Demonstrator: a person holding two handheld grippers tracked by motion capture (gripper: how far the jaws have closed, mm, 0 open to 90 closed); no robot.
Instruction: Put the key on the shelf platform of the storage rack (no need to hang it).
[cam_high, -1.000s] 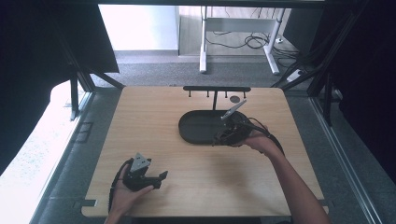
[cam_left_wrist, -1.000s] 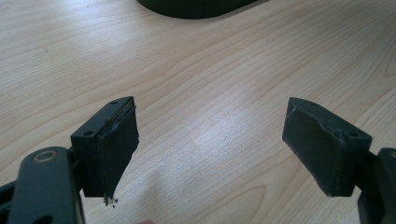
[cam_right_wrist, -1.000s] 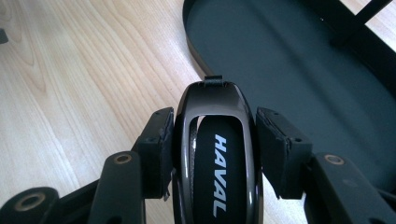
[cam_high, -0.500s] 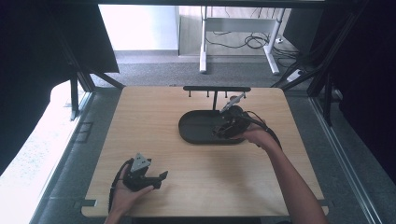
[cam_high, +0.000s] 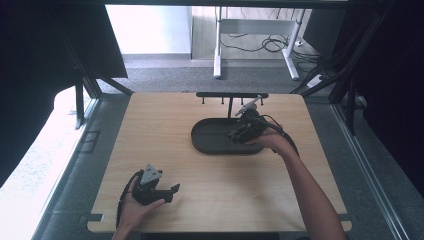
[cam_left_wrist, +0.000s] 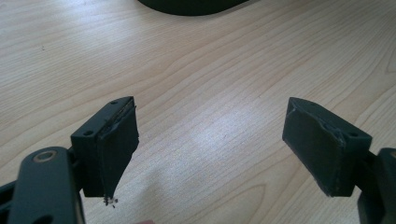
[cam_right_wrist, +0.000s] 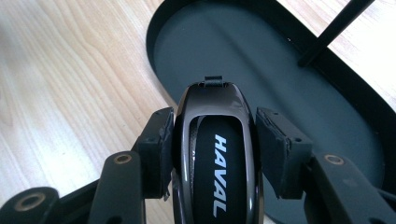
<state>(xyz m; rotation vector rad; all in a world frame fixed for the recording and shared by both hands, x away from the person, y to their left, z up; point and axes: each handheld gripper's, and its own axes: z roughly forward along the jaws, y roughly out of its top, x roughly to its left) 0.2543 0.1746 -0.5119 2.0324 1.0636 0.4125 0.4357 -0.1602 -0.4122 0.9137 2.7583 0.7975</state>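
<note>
Surface: wooden table (cam_high: 200, 200) | Right gripper (cam_right_wrist: 214, 140): pinches car key (cam_right_wrist: 215, 158) over black tray (cam_right_wrist: 280, 70), long axis along jaws, loop end forward | Left gripper (cam_left_wrist: 210, 149): spread, empty.

Low in the frame our right gripper (cam_right_wrist: 212, 156) clamps a black key fob (cam_right_wrist: 215, 172) over the dark oval tray (cam_right_wrist: 299, 112).

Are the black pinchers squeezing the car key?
Touching. In the right gripper view, the right gripper's two pads press both sides of the car key above the tray.
</note>
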